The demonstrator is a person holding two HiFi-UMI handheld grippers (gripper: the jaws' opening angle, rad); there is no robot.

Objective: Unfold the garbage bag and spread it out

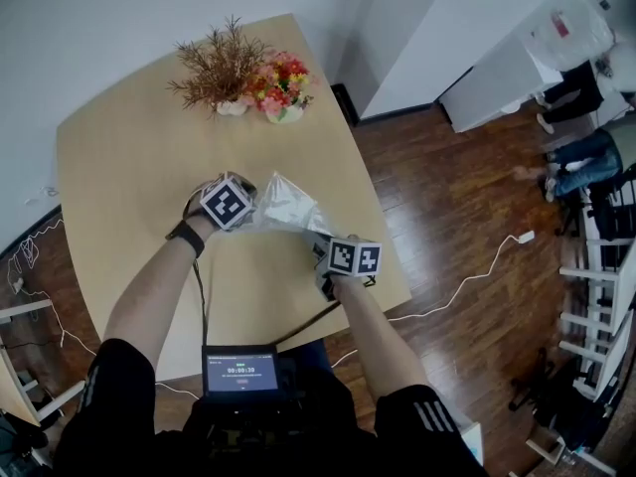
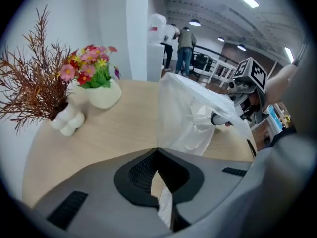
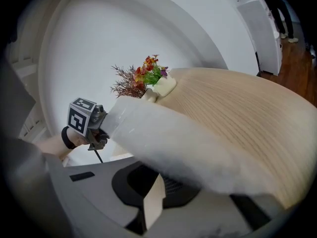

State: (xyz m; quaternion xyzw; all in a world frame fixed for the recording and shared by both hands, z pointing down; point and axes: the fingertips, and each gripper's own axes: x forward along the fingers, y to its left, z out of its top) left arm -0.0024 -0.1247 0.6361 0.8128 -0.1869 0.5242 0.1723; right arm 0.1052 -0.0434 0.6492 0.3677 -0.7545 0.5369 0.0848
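Both claws are pinched shut on the garbage bag [image 1: 286, 202]. Your left claw [image 1: 246, 207] grips it at its 9 o'clock side and your right claw [image 1: 320, 246] at its 4 o'clock corner. The film is bunched between them over the middle of the bench [image 1: 129, 157]. Draw your hands apart evenly, toward 9 and 3 o'clock, so the folds open without tearing. Hold both pinches firm, since film this thin probably slips. Stay short of the flowers [image 1: 280, 87] at 12 o'clock, then lower the bag flat.

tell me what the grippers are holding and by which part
Both are shut on the white garbage bag: left gripper pinches one end, right gripper the opposite end, bag stretched between them.
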